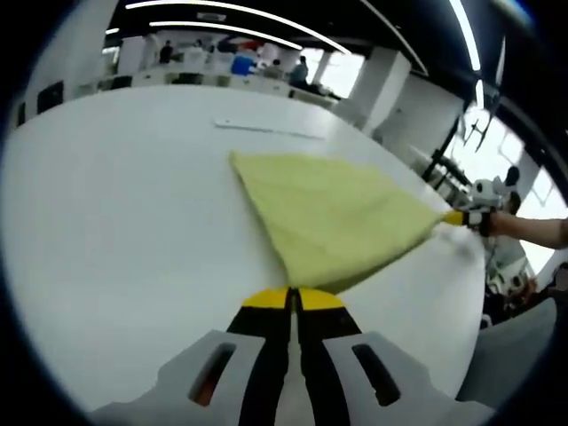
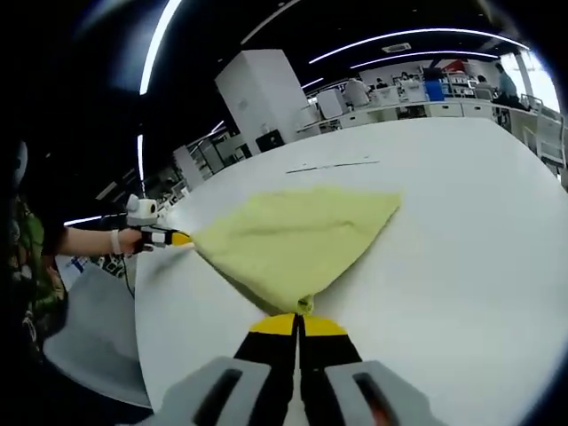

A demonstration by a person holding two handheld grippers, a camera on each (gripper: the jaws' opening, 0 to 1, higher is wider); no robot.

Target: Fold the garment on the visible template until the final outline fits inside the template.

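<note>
Left gripper: yellow-tipped jaws pressed together, clamped on near corner of yellow garment, low centre of left gripper view. Also seen in right gripper view at far left, held by a hand, pinching the cloth's opposite corner.

Right gripper: jaws likewise closed, pinching a bunched corner of garment just above the yellow tips. Seen too in left gripper view at right edge, gripping the other corner, w/ a hand and bare forearm behind.

Garment: pale yellow, soft-looking fabric, stretched btwn the two grippers, roughly triangular outline. Third corner pointing away toward far side of white table. Lying on or just over the tabletop; can't tell how much is lifted. Mild folds/wrinkles near the pinched corners.

Thin grey line marking on tabletop beyond garment's far corner, apart from the cloth; visible in right gripper view too. Whether part of a template: can't tell.

Grey chair back beside table at lower left of right gripper view, next to person's patterned sleeve.

Bkgd: office-type room, long ceiling light strips, white pillars, desks w/ ppl far off, bright windows.
</note>
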